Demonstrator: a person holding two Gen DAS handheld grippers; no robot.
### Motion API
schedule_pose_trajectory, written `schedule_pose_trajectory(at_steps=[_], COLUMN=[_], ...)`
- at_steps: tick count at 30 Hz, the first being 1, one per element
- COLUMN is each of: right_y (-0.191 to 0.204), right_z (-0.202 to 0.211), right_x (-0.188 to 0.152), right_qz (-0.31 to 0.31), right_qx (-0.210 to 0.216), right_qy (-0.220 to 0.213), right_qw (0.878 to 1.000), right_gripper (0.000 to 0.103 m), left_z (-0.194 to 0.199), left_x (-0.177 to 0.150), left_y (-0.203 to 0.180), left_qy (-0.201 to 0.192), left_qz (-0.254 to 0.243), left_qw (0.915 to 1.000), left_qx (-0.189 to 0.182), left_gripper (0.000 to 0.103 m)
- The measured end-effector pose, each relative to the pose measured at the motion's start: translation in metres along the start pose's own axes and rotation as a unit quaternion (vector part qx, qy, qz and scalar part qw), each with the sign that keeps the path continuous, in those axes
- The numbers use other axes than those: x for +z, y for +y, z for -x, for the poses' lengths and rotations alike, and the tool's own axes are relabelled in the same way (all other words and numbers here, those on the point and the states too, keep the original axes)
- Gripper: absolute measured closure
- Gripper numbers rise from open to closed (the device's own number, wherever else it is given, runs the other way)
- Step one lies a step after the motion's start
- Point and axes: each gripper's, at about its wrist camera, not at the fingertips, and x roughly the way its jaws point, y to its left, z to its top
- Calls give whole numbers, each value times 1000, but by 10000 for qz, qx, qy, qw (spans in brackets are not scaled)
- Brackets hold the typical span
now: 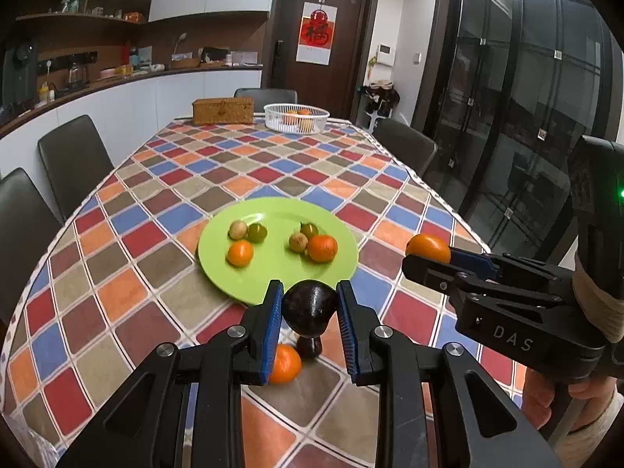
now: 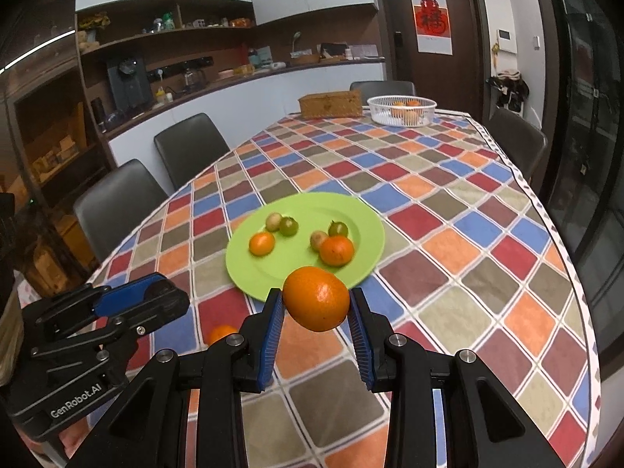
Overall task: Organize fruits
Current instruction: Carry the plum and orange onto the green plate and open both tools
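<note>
Left gripper (image 1: 310, 312) clamps a dark fruit (image 1: 309, 308), right gripper (image 2: 316, 312) an orange (image 2: 316, 298), both above the table just short of the plate (image 1: 273, 269). Keep both grips firm; set down on bare plate, clear of the 6 fruits.

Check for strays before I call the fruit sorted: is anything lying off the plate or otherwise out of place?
Yes. One small orange lies loose on the tablecloth, short of the green plate. A dark fruit in the left tool and an orange in the right tool aren't set down yet. Nothing looks spilled or damaged.
</note>
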Motion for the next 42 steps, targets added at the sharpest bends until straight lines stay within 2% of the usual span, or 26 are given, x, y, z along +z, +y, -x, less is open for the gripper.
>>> schedule_pose_trajectory(at_steps=[16,32,42], right_y=[10,12,1], right_z=[-24,-91,-139], right_x=[42,73,79], right_qz=[-28,38,9], right_qx=[56,145,87], right_qy=[-127,230,537], right_qw=[9999,9996,9985], right_gripper=[68,68,68], left_z=[-19,-72,-124], left_x=[39,65,65], left_y=[22,62,81], left_qy=[-155,78,459], left_qz=[-32,263,411], left_qw=[9998,9995,9979], left_qx=[-90,-132,-185], left_gripper=[75,75,75])
